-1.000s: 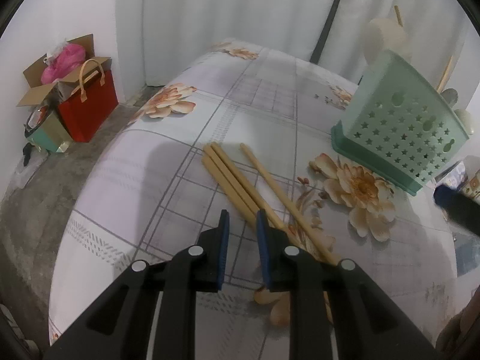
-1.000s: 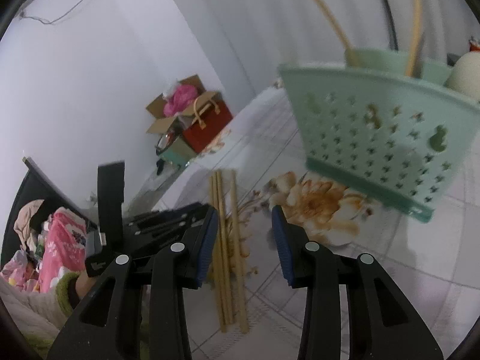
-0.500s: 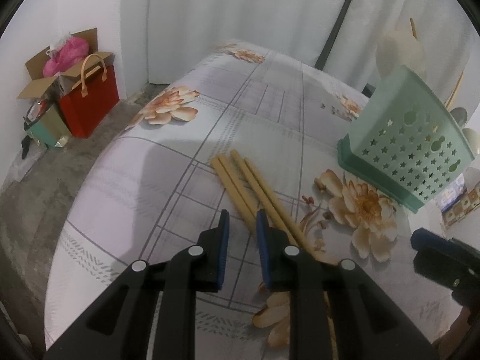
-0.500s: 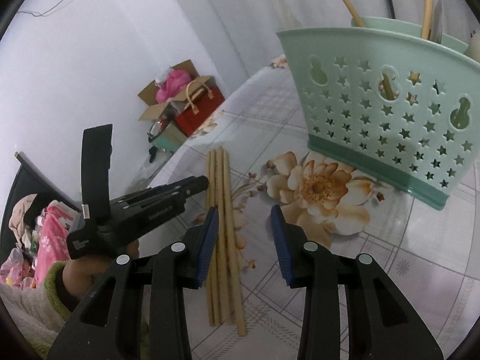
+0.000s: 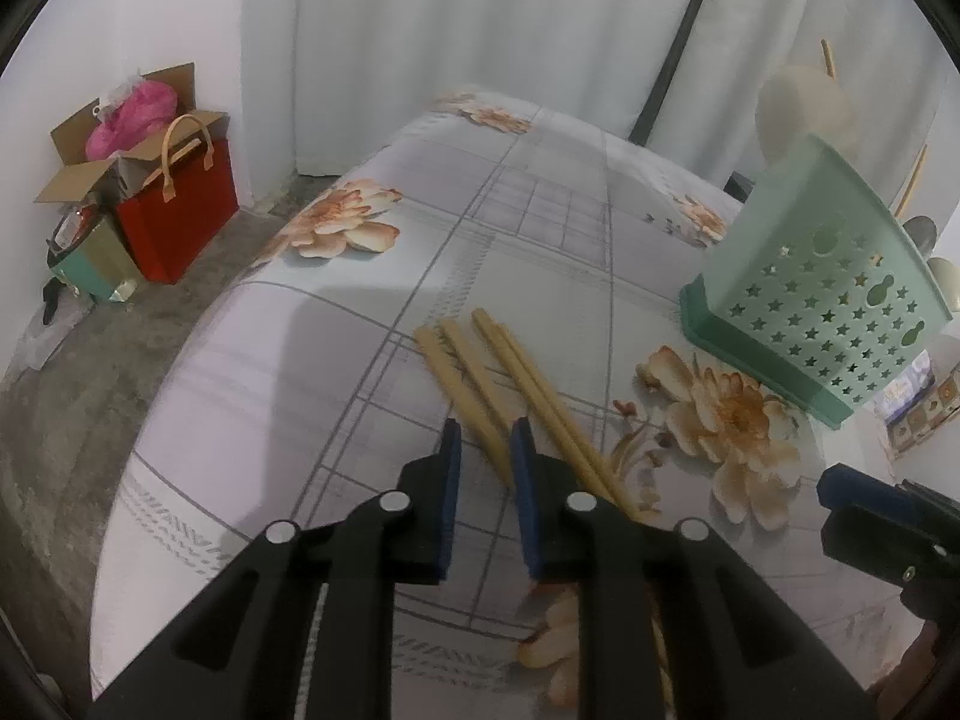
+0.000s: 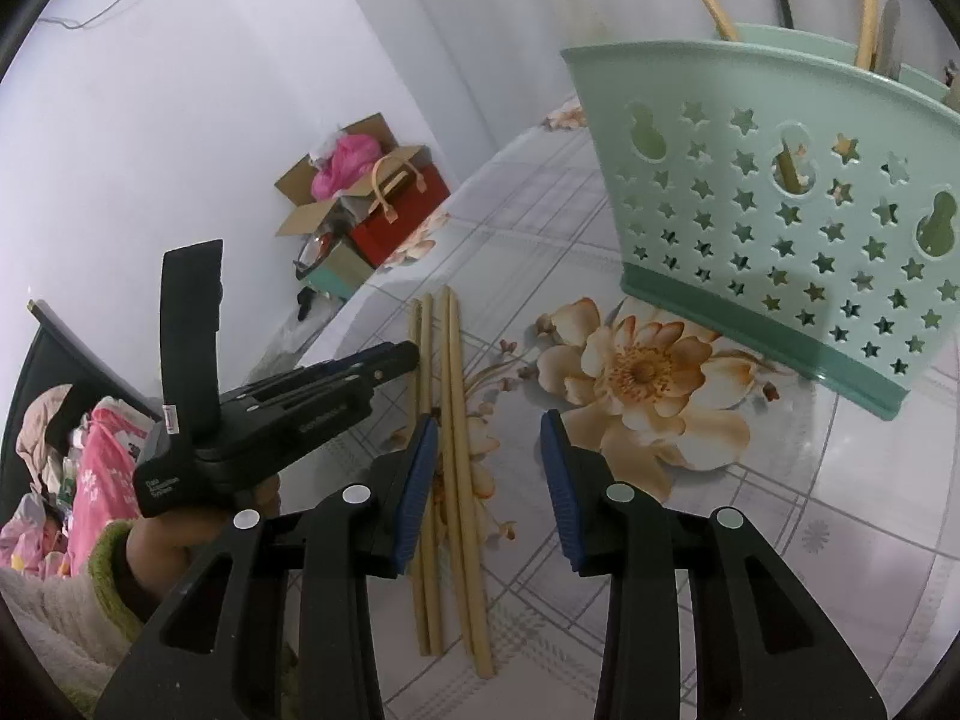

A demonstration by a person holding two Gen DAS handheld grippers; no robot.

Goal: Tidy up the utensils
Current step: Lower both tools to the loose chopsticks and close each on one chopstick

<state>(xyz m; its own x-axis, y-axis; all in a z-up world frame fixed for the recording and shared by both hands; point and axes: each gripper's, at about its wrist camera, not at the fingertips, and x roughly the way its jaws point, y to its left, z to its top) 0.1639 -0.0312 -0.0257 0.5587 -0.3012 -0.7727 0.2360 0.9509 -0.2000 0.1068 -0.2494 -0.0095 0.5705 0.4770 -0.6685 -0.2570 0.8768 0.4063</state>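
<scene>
On the floral checked tablecloth, four pale wooden chopsticks lie side by side, with the mint-green star-perforated plastic utensil basket well apart at two o'clock. Left gripper hovers over them, jaws slightly apart, holding nothing; right gripper is spread wide, also empty. The sticks look light, stiff and smooth, likely to roll, so a mid-length pinch across the bundle seems safest.
</scene>
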